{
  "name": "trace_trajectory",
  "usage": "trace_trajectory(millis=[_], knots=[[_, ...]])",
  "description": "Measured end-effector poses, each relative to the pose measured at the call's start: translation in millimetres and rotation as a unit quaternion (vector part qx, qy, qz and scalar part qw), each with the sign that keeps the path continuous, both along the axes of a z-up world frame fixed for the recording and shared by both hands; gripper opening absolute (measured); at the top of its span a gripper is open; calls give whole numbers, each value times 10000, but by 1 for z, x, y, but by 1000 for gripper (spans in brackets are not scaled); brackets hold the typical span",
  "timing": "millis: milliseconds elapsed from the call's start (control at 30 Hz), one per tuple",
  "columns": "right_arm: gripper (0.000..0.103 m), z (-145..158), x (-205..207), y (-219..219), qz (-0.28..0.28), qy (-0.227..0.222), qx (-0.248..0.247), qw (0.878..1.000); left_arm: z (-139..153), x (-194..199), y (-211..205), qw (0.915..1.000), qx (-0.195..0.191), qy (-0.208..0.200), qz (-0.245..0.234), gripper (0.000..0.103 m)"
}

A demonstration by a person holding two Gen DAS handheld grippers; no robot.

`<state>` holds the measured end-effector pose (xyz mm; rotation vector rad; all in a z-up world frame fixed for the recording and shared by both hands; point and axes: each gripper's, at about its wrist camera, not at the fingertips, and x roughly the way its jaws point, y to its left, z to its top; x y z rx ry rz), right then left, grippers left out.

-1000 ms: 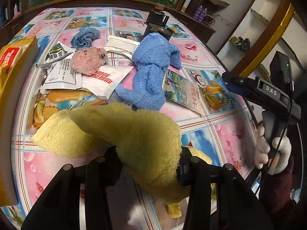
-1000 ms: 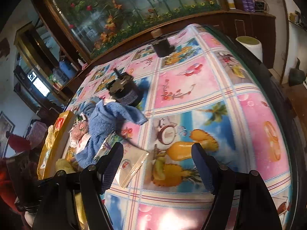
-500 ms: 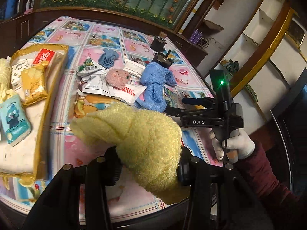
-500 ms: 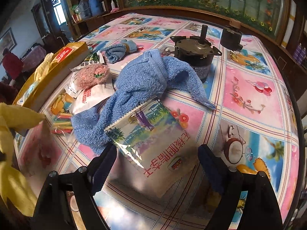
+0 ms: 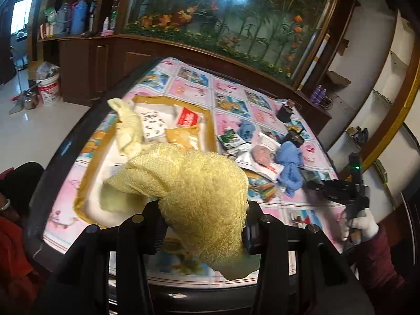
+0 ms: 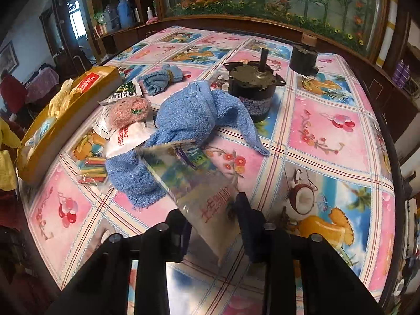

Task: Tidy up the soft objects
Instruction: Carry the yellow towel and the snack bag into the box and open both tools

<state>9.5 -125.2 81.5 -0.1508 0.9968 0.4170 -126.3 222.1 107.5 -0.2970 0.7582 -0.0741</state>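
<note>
The left gripper [image 5: 202, 225] is clamped on a yellow towel [image 5: 194, 183], held up above the near edge of the table [image 5: 309, 210]. The towel is bunched between the fingers; its long axis runs from a loose end hanging below the jaws on the right, up and over to the left, where the other end droops toward the tray [image 5: 81, 183]. The tray sits on the left part of the table, with a second yellow cloth [image 5: 128, 128] and some packets [image 5: 152, 128] inside it.

To the right of the tray lie a small blue cloth [image 5: 246, 129], a pink puff [image 5: 262, 155] on white packets, and a blue towel [image 5: 290, 165]. Farther right, a gloved hand [image 5: 362, 223] holds the right gripper [image 5: 312, 183] low over the table.

In the right wrist view, the right gripper [image 6: 212, 220] has its fingers set narrowly around the near end of a clear printed packet [image 6: 194, 181]; whether they actually pinch it I cannot tell. The packet's long axis runs away from the gripper, up and to the left, its far end lying over the blue towel [image 6: 189, 115]. That towel stretches from near left to far right, touching a motor [image 6: 253, 89].
</note>
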Motion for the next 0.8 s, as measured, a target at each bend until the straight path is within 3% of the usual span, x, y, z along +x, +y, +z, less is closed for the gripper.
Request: trace_trajectory(millis=[167,367,500,600,700,800], knots=[[16,20,-18,-20,-346,-176,276,9989,-17,6,21,9986,338,213,359,42],[16,56,-29,-11,-241,-324,920,9949,-33,21,39,9954,617,485,550,43],[16,73,-27,27,204,-171,1414,9896,-44,45,45,9910,925,696,680,47],[16,78,-24,70,642,130,1815,9812,-67,67,45,9773,1437,1338,802,56],[16,78,-22,115,1033,468,2049,9722,-74,64,42,9759,1402,1482,776,58],[16,73,-20,165,1423,835,2206,9613,-64,51,43,9776,1352,1375,844,58]])
